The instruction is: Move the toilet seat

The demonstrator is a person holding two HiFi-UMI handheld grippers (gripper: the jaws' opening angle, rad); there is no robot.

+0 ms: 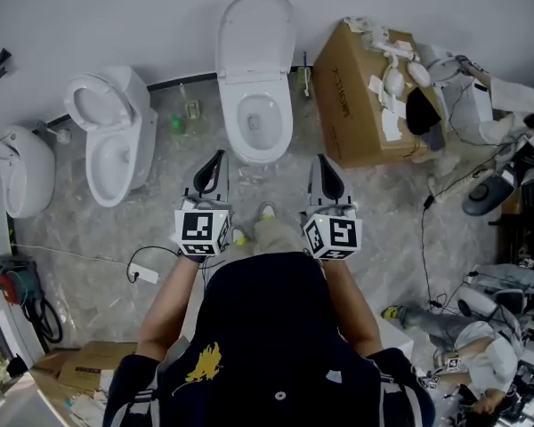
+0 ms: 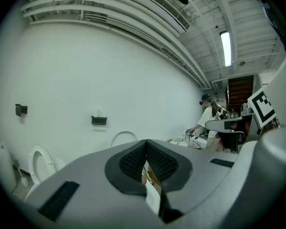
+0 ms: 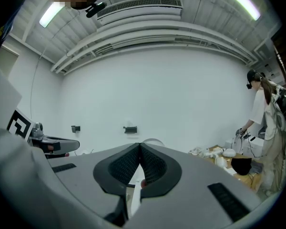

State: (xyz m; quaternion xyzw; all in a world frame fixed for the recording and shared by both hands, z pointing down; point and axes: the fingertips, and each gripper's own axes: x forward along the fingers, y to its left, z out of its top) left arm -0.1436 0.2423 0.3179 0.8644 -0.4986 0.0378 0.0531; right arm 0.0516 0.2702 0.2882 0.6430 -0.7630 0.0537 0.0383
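A white toilet stands against the far wall in the head view, its lid (image 1: 256, 32) raised against the wall and the seat ring (image 1: 263, 121) lying on the bowl. My left gripper (image 1: 214, 162) and right gripper (image 1: 325, 165) hover side by side short of the bowl's front, both shut and empty, touching nothing. In the left gripper view the shut left gripper (image 2: 146, 145) points at the wall, with the lid's arc (image 2: 124, 136) just above the jaws. The right gripper (image 3: 139, 147) is likewise shut in the right gripper view, the lid's top (image 3: 153, 140) showing behind it.
Two more white toilets (image 1: 116, 136) (image 1: 22, 169) stand to the left. A cardboard box (image 1: 356, 96) with white parts sits right of the bowl. A person (image 1: 467, 105) works at the right among cables. A power strip (image 1: 144, 275) lies on the marbled floor.
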